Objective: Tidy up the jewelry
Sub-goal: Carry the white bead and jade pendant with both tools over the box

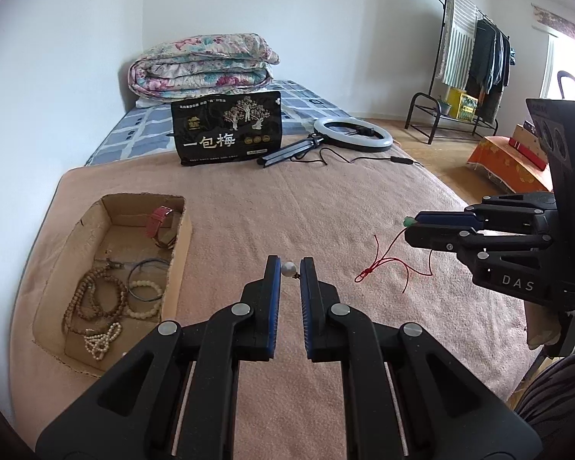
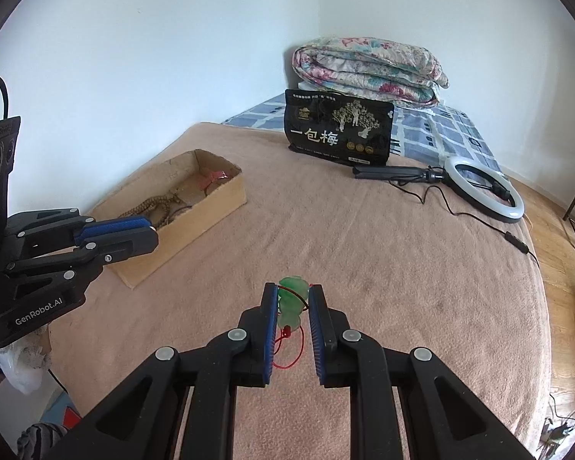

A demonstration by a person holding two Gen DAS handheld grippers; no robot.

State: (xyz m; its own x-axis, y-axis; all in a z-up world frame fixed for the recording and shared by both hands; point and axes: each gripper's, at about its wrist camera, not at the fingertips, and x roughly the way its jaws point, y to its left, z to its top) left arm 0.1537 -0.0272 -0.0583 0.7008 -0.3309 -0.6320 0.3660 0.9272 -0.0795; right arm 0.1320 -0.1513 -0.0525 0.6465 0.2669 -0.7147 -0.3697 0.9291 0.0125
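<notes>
Black bag (image 1: 228, 128) reads "一包梅"; claws marked "DAS", "GenRobot.AI".

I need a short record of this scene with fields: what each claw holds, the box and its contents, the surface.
left claw: shut on white pearl bead
right claw: shut on green pendant with red cord
cardboard box: wooden beads, pale bracelets, pink-strap watch
surface: pink blanket

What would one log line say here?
left tongs: shut on pearl | right tongs: shut on green pendant | box: holds beads
</notes>
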